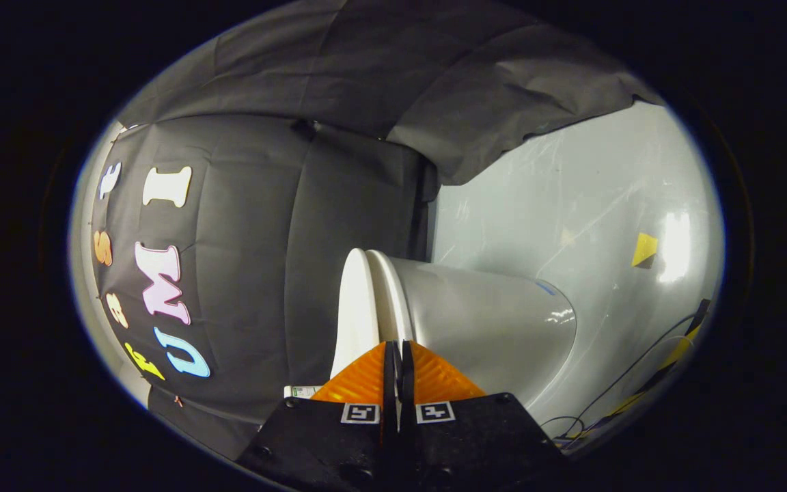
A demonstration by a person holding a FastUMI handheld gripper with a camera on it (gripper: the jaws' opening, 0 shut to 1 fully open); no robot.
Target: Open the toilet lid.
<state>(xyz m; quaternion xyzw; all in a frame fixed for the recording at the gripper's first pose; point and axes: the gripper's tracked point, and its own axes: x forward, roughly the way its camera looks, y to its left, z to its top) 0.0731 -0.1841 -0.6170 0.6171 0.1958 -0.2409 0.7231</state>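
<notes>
The view is rolled on its side, so the white toilet lies sideways just ahead of my fingers. Its lid (354,307) rests flat against the seat (391,294), with the bowl (496,321) beyond on the floor side. My gripper (397,345) is shut, its two fingers pressed together with nothing visible between them. The tips sit right at the toilet's front edge, about where lid and seat meet. Whether they touch it is hidden.
Black cloth wall (264,273) hangs behind and beside the toilet. The glossy grey floor (571,205) carries a yellow tape mark (644,249). Thin cables (639,369) run along it near the bowl's base.
</notes>
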